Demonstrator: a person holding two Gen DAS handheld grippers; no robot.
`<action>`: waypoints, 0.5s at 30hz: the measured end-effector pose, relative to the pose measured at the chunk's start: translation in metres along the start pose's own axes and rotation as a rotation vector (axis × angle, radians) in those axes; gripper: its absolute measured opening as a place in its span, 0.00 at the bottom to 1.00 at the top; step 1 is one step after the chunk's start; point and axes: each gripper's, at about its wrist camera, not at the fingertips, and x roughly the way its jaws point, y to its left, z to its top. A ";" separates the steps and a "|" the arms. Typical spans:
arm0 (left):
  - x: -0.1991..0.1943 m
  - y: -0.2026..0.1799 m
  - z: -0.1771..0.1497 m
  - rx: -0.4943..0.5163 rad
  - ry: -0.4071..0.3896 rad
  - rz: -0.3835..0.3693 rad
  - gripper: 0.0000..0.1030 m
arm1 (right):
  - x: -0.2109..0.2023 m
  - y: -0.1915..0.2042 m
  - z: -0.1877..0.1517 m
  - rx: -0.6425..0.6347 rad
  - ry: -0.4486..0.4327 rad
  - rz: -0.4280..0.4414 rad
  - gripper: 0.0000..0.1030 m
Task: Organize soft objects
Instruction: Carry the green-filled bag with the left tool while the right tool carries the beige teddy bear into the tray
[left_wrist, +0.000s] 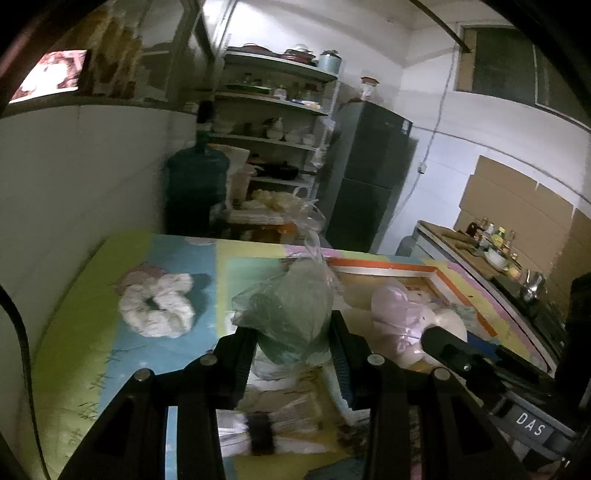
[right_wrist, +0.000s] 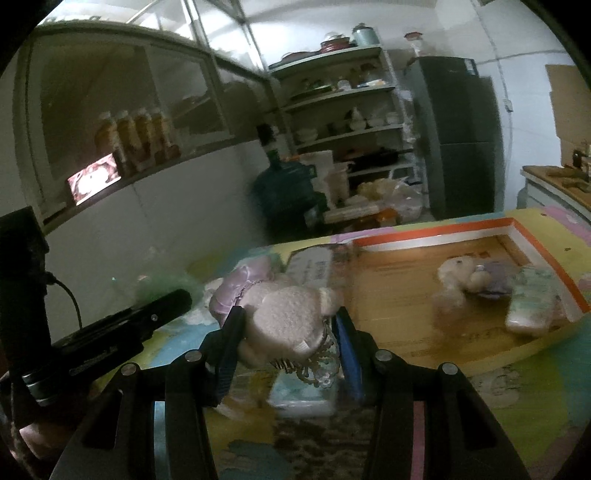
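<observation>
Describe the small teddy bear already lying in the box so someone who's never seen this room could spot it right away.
Find the shallow cardboard box with the orange rim on the colourful table cover. Inside it, toward the right wall, lies a small cream teddy bear in a purple top, next to a pale patterned pouch. Unlike the larger plush toy in the right tongs, nothing is holding it.

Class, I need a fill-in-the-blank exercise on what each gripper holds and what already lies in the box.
1. The left gripper is shut on a green plastic ____.
2. The right gripper holds a plush ____ in a pink dress.
3. A smaller teddy bear lies inside the orange-rimmed ____.
4. A white ____ lies on the tablecloth, apart from the box.

Missing words: bag; toy; box; scrunchie
</observation>
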 end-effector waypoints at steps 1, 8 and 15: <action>0.003 -0.006 0.001 0.007 0.002 -0.007 0.38 | -0.002 -0.004 0.000 0.003 -0.004 -0.004 0.48; 0.019 -0.041 0.006 0.051 0.019 -0.042 0.38 | -0.015 -0.035 0.006 0.029 -0.033 -0.044 0.48; 0.037 -0.072 0.013 0.088 0.036 -0.072 0.38 | -0.025 -0.064 0.014 0.052 -0.061 -0.089 0.48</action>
